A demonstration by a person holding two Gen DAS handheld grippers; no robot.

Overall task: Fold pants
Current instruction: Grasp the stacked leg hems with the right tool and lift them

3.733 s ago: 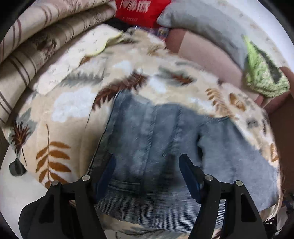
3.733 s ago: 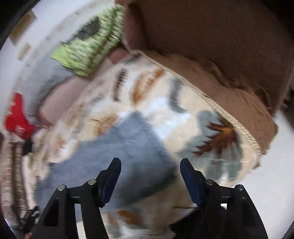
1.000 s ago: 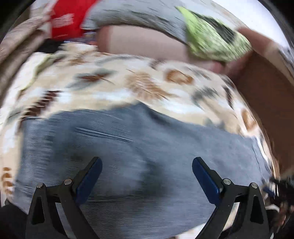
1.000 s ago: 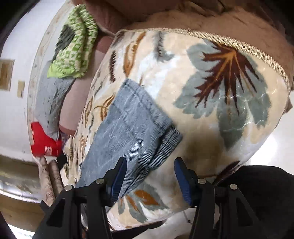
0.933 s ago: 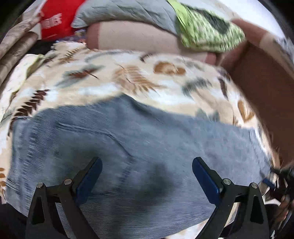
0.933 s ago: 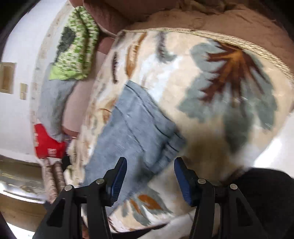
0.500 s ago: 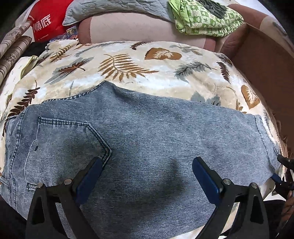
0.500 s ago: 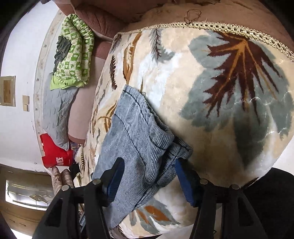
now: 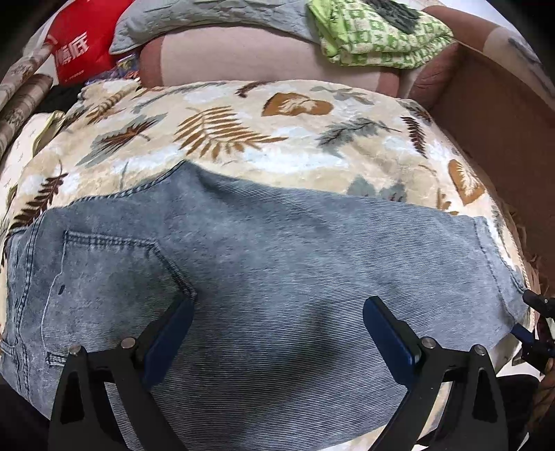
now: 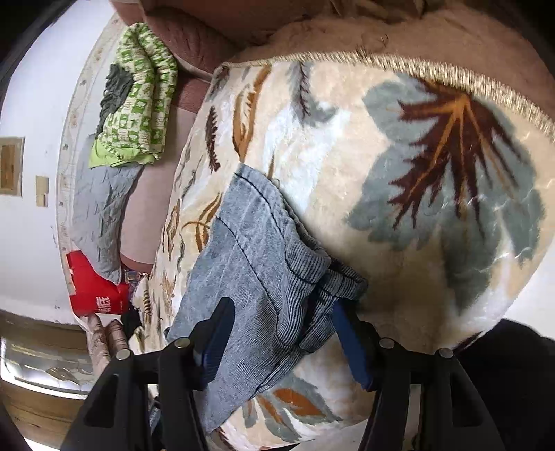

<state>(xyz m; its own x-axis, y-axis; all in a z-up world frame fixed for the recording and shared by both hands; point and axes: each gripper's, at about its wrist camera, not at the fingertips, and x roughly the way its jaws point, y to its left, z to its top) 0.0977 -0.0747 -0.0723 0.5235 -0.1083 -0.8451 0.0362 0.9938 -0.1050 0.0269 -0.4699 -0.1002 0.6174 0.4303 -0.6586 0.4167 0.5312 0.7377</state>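
The right gripper [image 10: 277,333] straddles the pants' [image 10: 249,263] hem at six o'clock, fingers apart for a grab, while the left gripper [image 9: 277,329] hovers spread above the denim lying flat on the leaf-print blanket [image 9: 242,114].

The left wrist camera is hovering close above the faded blue denim pants [image 9: 277,277], looking forward across the cream leaf-patterned plush blanket [image 9: 242,138] toward the far green patterned folded cloth [image 9: 374,31]. The right wrist camera is sitting rolled sideways, close in at the pants' [image 10: 249,277] right end, sharing that blanket [image 10: 399,180] and green cloth [image 10: 138,100].
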